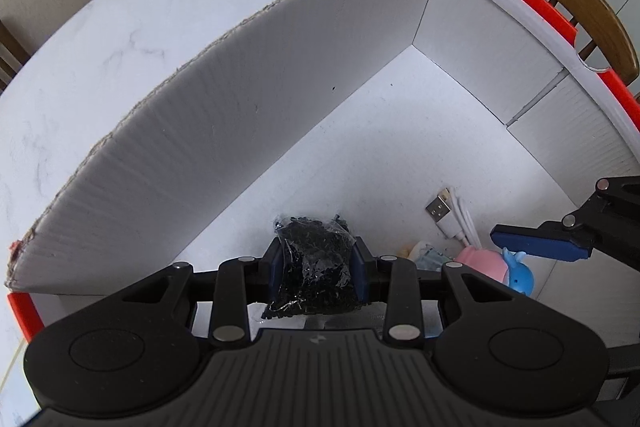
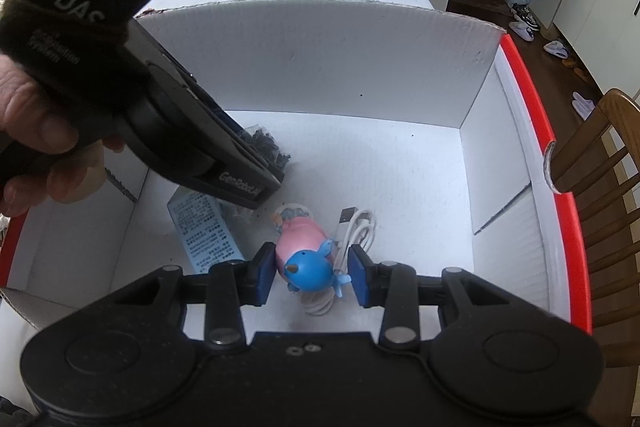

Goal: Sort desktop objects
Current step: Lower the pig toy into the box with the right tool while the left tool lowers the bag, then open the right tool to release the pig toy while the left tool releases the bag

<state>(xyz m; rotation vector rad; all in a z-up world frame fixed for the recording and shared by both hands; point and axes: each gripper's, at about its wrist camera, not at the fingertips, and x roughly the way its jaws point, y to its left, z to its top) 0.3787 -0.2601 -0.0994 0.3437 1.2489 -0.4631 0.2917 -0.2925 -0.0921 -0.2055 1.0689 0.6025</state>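
Note:
My left gripper is shut on a clear bag of small black parts, held over the floor of a white cardboard box with a red rim. In the right wrist view the left gripper reaches in from the left with the bag of black parts at its tip. My right gripper is open, its blue pads on either side of a pink and blue whale toy on the floor of the box. The toy lies under a right gripper finger.
A coiled white USB cable lies just right of the toy, also seen as the cable. A blue printed packet lies on the box floor at left. A hand holds the left gripper. A wooden chair stands right of the box.

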